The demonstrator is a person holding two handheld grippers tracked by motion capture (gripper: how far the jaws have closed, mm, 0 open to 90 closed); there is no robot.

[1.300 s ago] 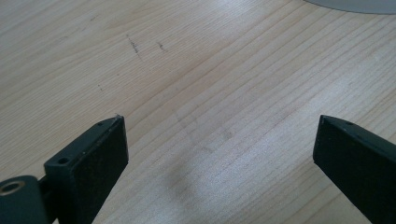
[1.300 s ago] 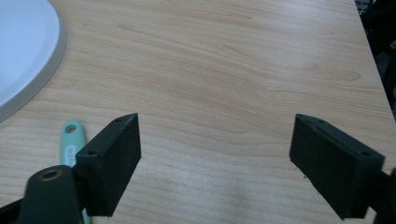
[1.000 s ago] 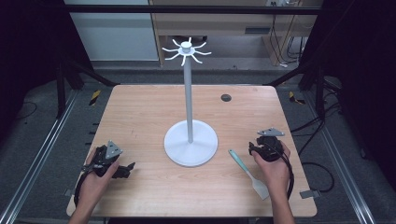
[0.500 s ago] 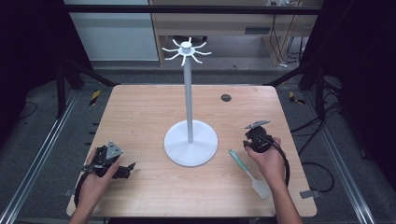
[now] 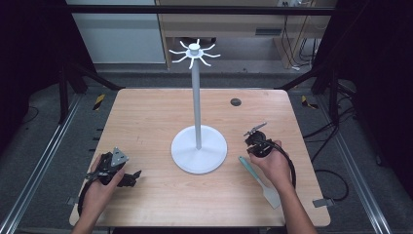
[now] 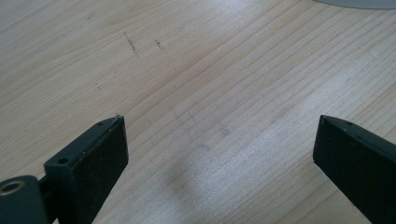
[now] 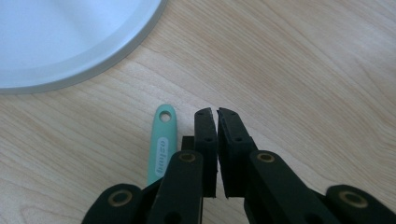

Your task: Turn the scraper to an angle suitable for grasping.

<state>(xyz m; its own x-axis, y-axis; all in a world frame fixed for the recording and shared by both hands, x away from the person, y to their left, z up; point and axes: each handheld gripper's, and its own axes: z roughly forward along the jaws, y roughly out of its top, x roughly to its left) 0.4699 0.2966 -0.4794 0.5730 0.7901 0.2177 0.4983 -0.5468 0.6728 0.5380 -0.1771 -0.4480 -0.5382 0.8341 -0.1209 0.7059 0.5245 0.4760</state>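
A white hook stand [image 5: 196,97] rises from a round base [image 5: 198,148] at the table's middle. A mint-green spatula [image 5: 258,178] lies flat to the right of the base, its pale blade toward the front edge. My right gripper [image 5: 252,148] hovers just over the handle end. In the right gripper view its jaws [image 7: 217,112] have just been closing and now stand shut with nothing between them. The spatula handle [image 7: 162,140] lies right beside them on the left, below the base rim [image 7: 70,42]. My left gripper [image 5: 132,176] rests open at the front left, bare wood between its jaws [image 6: 219,140].
The wooden table [image 5: 146,117] has a small black grommet [image 5: 235,102] at the back right. A black frame and metal rails run along both sides, with cables on the floor at the right. The stand's base edge [image 6: 355,2] peeks in at the top of the left gripper view.
The right hand has moved left and slightly away, toward the stand base and the spatula's handle end, and its jaws have closed. The left hand has stayed still.
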